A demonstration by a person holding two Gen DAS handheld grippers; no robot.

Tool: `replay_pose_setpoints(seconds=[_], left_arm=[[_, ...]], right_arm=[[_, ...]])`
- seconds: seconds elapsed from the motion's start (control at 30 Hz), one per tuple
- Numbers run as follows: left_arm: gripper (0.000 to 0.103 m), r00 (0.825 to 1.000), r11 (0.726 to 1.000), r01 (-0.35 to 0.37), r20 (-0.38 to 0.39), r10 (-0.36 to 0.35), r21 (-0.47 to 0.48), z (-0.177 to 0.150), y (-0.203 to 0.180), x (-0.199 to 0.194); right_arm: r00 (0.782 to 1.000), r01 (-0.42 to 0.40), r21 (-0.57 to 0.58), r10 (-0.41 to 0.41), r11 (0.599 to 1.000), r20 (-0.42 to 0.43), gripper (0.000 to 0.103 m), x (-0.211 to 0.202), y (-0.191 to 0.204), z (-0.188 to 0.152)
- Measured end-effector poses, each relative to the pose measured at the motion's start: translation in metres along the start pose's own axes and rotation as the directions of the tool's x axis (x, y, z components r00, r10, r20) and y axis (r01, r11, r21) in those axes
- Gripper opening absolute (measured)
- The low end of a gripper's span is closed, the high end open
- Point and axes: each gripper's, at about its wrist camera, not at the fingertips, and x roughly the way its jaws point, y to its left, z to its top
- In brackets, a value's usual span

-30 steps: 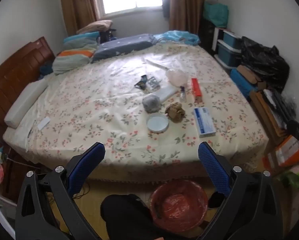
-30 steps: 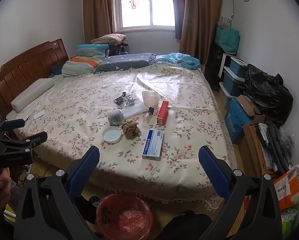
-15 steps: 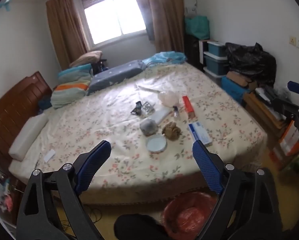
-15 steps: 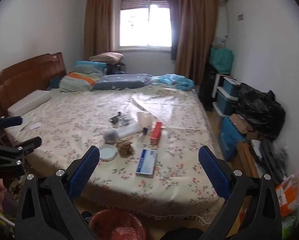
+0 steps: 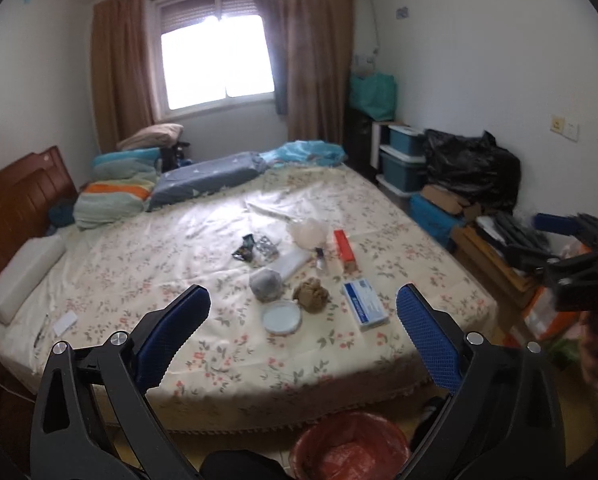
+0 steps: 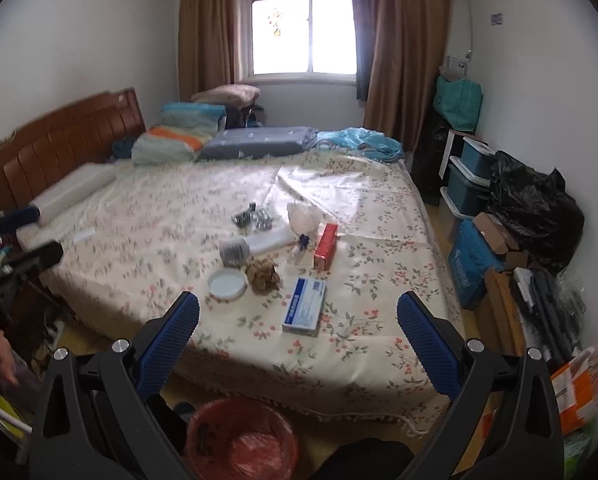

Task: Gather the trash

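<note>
Left wrist view: we see left gripper [image 5: 303, 304] jaws opening, nothing between; right gripper [image 6: 298, 312] jaws apart, empty; trash bin [image 5: 349, 446] at frame bottom.

Partly hidden and unclear

We see the red bin [image 5: 349, 448] cut off by the lower edge, small wrappers [image 6: 255, 218] on the bed too small to identify, and the other gripper [image 6: 15, 264] blurred at the left edge.
</note>
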Motion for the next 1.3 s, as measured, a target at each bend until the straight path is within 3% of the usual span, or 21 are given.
replay_pose_setpoints(seconds=[0.13, 0.27, 0.43, 0.67, 1.3], left_arm=[[0.097, 0.992, 0.994, -0.105, -0.065, 0.104, -0.006, 0.001, 0.011, 0.015], [0.097, 0.993, 0.994, -0.092, -0.085, 0.087, -0.060, 0.003, 0.022, 0.015], [0.097, 0.983, 0.982, -0.164, -0.102, 0.154, -0.091, 0.004, 0.028, 0.014], [0.097, 0.990, 0.985, -0.114, -0.096, 0.102, -0.132, 0.006, 0.034, 0.009], [0.097, 0.989, 0.984, -0.117, -0.102, 0.104, -0.134, 0.009, 0.031, 0.006]], right_arm=[[0.998, 0.038, -0.015, -0.037, 0.999, 0.042, 0.098, -0.004, 0.002, 0.000], [1.000, -0.016, -0.006, 0.016, 1.000, 0.005, 0.098, -0.001, -0.001, -0.001], [1.000, -0.004, -0.031, 0.004, 1.000, -0.009, 0.098, -0.001, 0.005, 0.001], [1.000, -0.006, -0.039, 0.005, 0.999, -0.026, 0.098, 0.003, 0.007, -0.003], [1.000, -0.004, -0.037, 0.002, 0.999, -0.031, 0.098, 0.006, 0.006, -0.006]])
